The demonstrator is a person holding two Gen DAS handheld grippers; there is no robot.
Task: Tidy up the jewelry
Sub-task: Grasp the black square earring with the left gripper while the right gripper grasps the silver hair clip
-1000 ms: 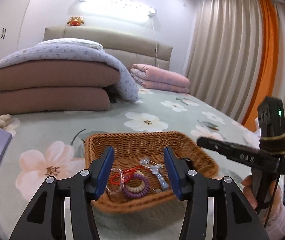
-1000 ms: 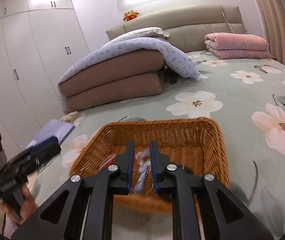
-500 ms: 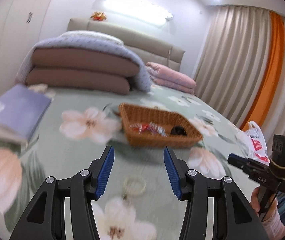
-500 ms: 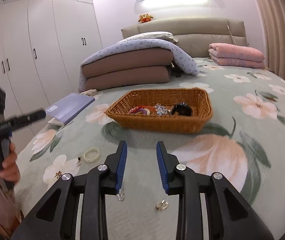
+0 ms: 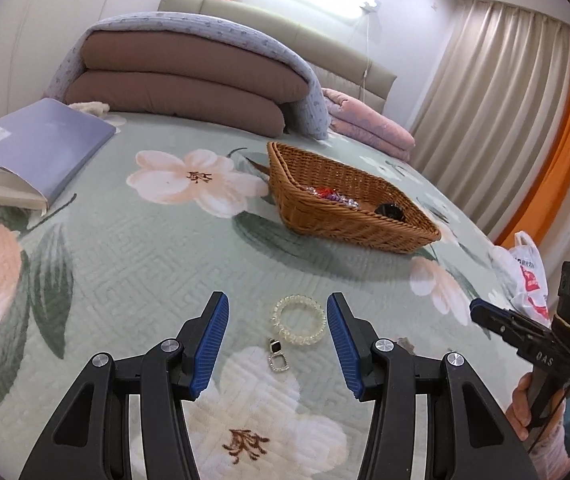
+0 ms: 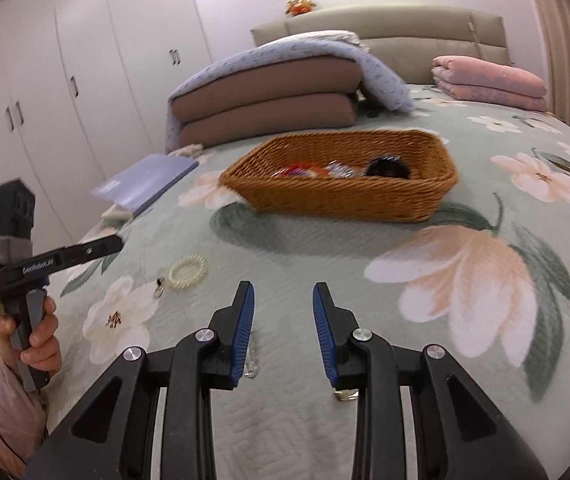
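Observation:
A wicker basket (image 5: 365, 232) (image 6: 365, 200) stands on the floral bedspread with red, purple and black jewelry inside. My left gripper (image 5: 277, 322) is open and empty, low over the bed. A clear beaded bracelet (image 5: 300, 320) (image 6: 187, 272) lies between its fingertips, and a black-and-silver earring (image 5: 277, 355) (image 6: 159, 287) lies just nearer. My right gripper (image 6: 283, 312) is open and empty. A small clear piece (image 6: 252, 364) lies by its left finger and a gold piece (image 6: 345, 395) under its right finger.
A lavender folder (image 5: 41, 144) (image 6: 145, 180) lies on a book at the left. Folded brown and blue quilts (image 5: 189, 80) and a pink blanket (image 5: 369, 124) lie at the headboard. A plastic bag (image 5: 525, 276) sits at the bed's right edge. White wardrobes (image 6: 65, 80) line the left wall.
Both grippers have pulled back from the basket and dropped low over the bedspread. The right gripper has opened from nearly shut. The bracelet and earring now sit between the left fingertips.

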